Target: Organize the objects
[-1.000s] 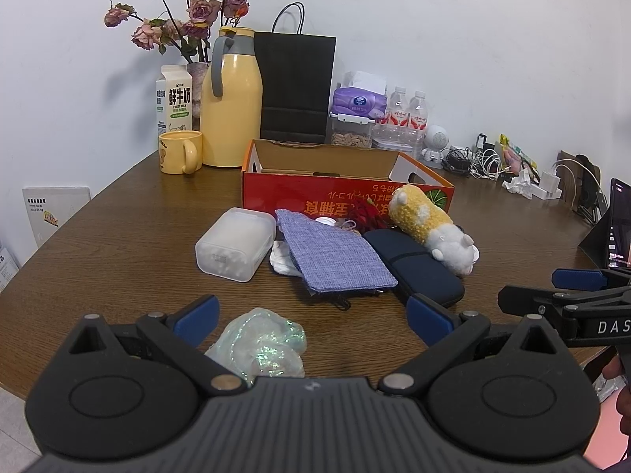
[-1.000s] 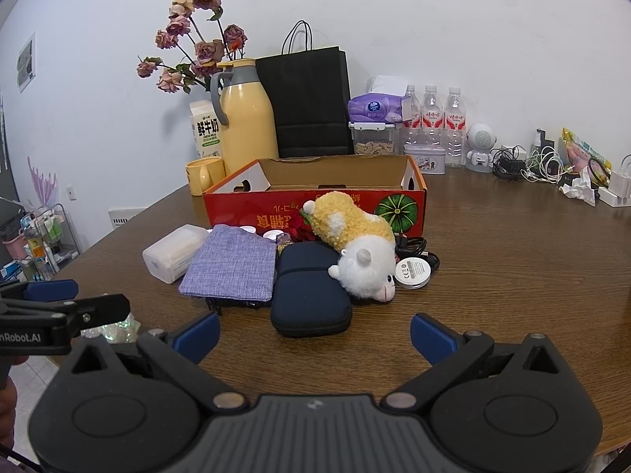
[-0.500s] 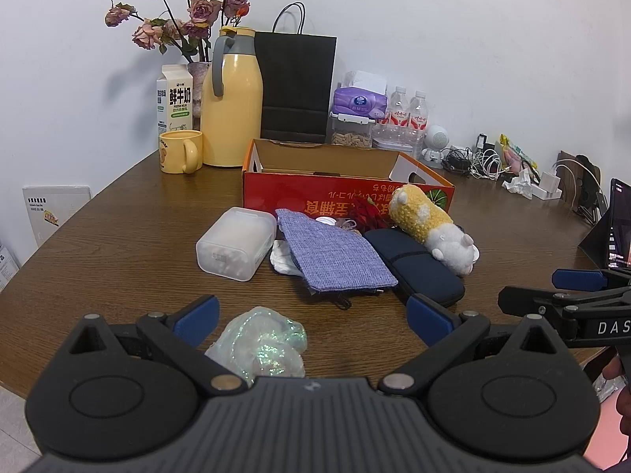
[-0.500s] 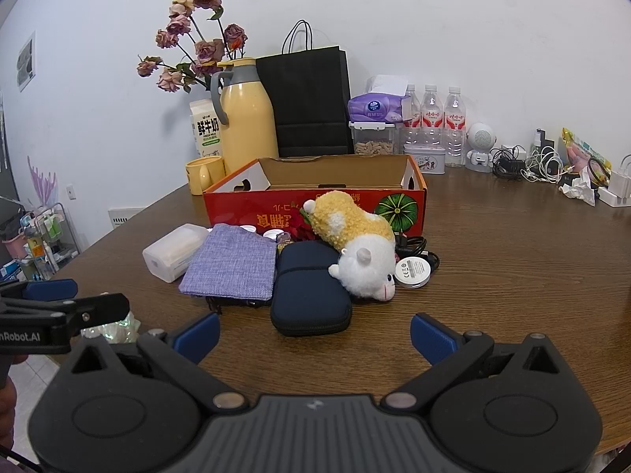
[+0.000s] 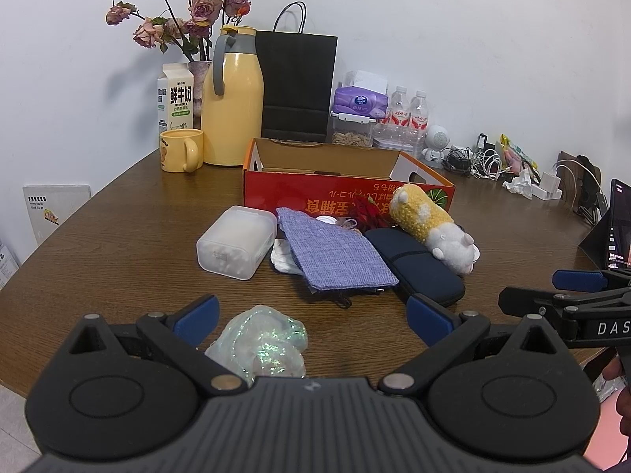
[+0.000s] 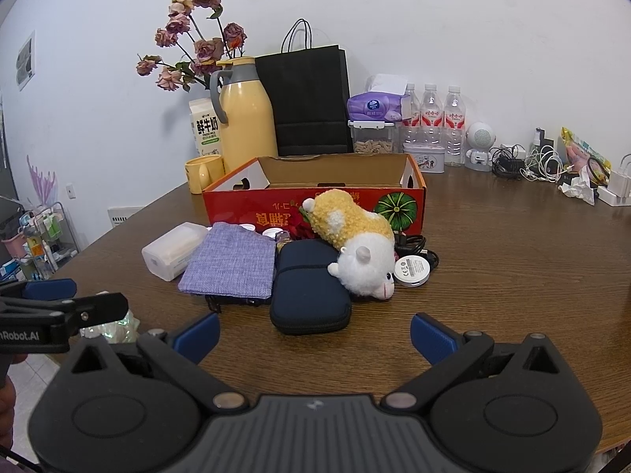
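An open red cardboard box (image 5: 347, 193) (image 6: 315, 197) stands mid-table. In front of it lie a frosted plastic box (image 5: 236, 246) (image 6: 171, 250), a purple fabric pouch (image 5: 339, 254) (image 6: 230, 262), a navy zip case (image 5: 414, 262) (image 6: 309, 289), a yellow-and-white plush toy (image 5: 432, 224) (image 6: 357, 242) and a white round disc (image 6: 412, 270). A crumpled iridescent bag (image 5: 262, 343) lies between the fingers of my open left gripper (image 5: 311, 319). My right gripper (image 6: 313, 333) is open and empty, just short of the navy case.
At the back stand a yellow thermos (image 5: 232, 102), yellow mug (image 5: 181, 149), milk carton (image 5: 175, 98), flower vase, black paper bag (image 5: 297, 86), tissue pack, snack container and water bottles (image 6: 432, 110). Cables and chargers (image 6: 544, 165) lie at the back right. The table's front edge is near both grippers.
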Tool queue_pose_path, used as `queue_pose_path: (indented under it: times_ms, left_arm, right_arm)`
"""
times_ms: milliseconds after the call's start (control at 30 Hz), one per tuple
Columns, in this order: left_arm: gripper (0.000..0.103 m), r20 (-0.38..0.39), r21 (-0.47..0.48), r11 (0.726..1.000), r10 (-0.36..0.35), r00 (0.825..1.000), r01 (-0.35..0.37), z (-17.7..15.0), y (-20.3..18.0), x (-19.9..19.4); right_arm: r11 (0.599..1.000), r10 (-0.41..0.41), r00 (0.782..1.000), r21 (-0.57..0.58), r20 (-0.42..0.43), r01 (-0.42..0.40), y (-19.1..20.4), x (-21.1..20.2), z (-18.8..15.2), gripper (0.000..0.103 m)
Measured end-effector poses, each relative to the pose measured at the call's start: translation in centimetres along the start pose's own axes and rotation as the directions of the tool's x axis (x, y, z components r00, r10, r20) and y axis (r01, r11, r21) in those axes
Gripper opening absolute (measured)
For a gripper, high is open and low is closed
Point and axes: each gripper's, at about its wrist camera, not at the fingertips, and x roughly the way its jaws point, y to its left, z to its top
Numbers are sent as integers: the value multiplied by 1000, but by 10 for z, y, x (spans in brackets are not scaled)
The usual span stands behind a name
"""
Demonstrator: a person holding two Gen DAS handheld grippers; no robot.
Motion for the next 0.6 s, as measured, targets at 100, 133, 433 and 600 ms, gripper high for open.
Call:
queue_pose_path:
  times_ms: [100, 133, 433, 600]
  left_arm:
    - [103, 0, 0, 1000, 0, 1000, 0, 0, 0, 0]
    - [103, 0, 0, 1000, 0, 1000, 0, 0, 0, 0]
    - [103, 0, -1, 1000, 0, 1000, 0, 0, 0, 0]
    - [103, 1, -2, 1000, 0, 1000, 0, 0, 1, 0]
  right_arm:
    - [1000, 1, 1000, 0, 0, -1, 0, 0, 1, 103]
    - [1000, 1, 1000, 0, 1, -1, 0, 0, 0, 103]
    - [1000, 2, 1000, -2, -1, -2, 0, -1, 0, 103]
    - [1000, 4, 1000, -6, -3, -4, 1, 4, -1, 103]
